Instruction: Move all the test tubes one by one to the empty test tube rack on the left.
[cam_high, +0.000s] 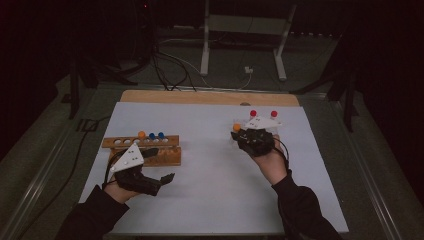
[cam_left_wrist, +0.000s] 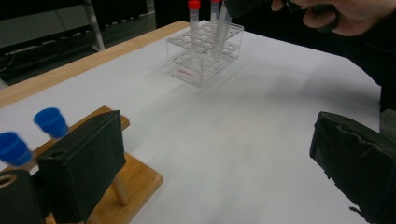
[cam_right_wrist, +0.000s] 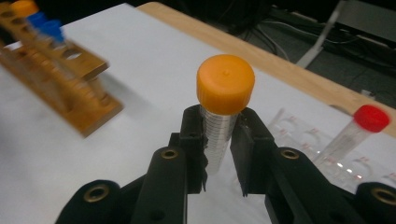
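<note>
two red-capped tubes (cam_high: 253, 113), two blue-capped tubes (cam_high: 152, 135)

We see a wooden table (cam_high: 210, 97) covered by a white sheet (cam_high: 210, 165); on the sheet stand a wooden tube rack (cam_high: 142, 149) and a clear plastic rack (cam_left_wrist: 205, 51).

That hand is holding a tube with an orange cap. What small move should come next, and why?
Probably lower it into a free hole of the clear rack. The right gripper grips the orange-capped tube upright just above that rack, where red-capped tubes already stand.
</note>
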